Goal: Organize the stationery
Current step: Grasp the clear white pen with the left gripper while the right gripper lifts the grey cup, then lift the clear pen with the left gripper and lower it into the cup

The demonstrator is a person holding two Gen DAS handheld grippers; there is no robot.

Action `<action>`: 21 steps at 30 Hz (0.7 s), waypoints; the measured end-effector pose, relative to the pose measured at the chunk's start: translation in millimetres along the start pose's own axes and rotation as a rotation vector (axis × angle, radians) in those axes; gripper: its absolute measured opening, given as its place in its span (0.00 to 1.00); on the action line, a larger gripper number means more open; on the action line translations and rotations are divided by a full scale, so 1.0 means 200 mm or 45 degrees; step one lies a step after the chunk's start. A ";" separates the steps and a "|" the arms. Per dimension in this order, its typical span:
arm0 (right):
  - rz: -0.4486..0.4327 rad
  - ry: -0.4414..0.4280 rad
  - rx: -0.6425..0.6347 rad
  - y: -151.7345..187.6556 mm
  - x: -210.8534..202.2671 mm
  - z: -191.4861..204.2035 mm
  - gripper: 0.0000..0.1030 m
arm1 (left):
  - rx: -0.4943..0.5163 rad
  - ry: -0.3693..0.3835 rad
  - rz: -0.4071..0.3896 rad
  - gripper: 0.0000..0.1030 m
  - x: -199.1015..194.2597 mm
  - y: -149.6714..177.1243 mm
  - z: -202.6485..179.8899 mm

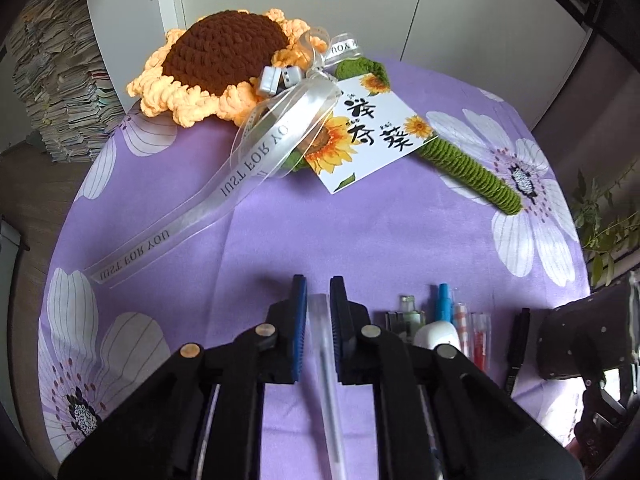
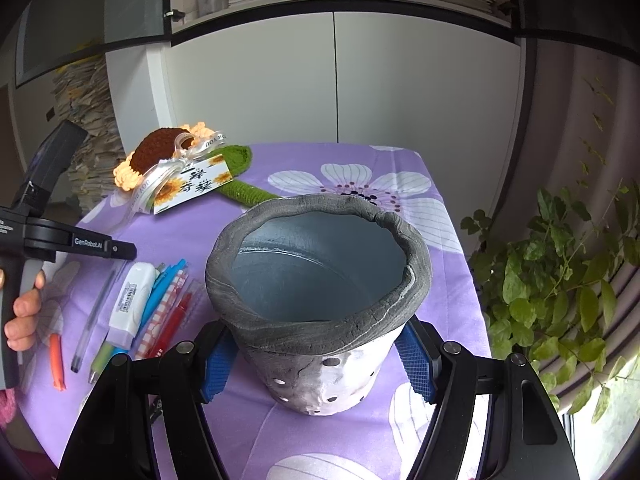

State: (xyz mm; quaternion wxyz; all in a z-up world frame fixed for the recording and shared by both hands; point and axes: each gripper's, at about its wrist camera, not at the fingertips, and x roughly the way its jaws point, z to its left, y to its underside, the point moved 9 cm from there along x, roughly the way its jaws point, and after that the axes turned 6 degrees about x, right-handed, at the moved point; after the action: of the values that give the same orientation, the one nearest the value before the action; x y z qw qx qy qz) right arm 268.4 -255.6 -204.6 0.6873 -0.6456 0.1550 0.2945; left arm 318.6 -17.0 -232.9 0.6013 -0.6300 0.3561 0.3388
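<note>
A round table under a purple cloth printed with big white flowers (image 1: 360,224) fills both views, with white cupboard doors (image 2: 336,80) behind it, shelves of books above, a tall stack of papers to one side and a leafy green plant (image 2: 560,280) by the window.

Your left gripper (image 1: 319,308) has its blue-padded jaws drawn in on a clear, slim plastic pen (image 1: 326,360) that lies flat on the cloth; the pads look to be pressing its barrel near the capped end. Your right gripper (image 2: 318,364) is clamped on the lower wall of a grey, rough-rimmed pot with small round holes in its pale side (image 2: 320,264). It stands upright and looks empty inside.

Judging from this, the step is to carry that pen to the pot. Lift straight up first, so the barrel does not drag the cloth or roll out of the pads. The grip sits towards one end, so expect the long free end to droop. Tip it point-down over the mouth, and let go only once the tip is well inside the rim. Keep the pot steady with your right hand.

The other stationery lies in a row just beside the pen: a white correction-tape case (image 2: 134,292), a blue pen (image 2: 162,292), a checked pen, red pens (image 2: 176,320) and an orange one (image 2: 56,360). Farther back rests a crocheted sunflower with a green stem (image 1: 224,60), a white ribbon and a card.
</note>
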 end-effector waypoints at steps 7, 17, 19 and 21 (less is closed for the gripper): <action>0.001 0.000 -0.001 0.00 0.00 0.00 0.70 | 0.016 0.090 -0.196 0.09 -0.37 -0.08 -0.04; 0.002 -0.010 -0.009 0.00 0.00 0.01 0.70 | 0.174 0.240 -0.460 0.08 -0.88 -0.23 -0.33; 0.003 -0.010 -0.014 0.01 0.00 0.01 0.70 | 0.221 0.269 -0.494 0.08 -0.95 -0.26 -0.42; 0.003 -0.010 -0.018 0.01 0.00 0.01 0.70 | 0.268 0.318 -0.510 0.08 -1.00 -0.29 -0.51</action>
State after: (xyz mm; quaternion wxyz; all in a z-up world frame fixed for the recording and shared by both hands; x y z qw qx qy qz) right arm 267.2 -252.7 -205.2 0.6830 -0.6491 0.1510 0.2989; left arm 264.5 -109.8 -28.3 0.6700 -0.6589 0.3290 0.0937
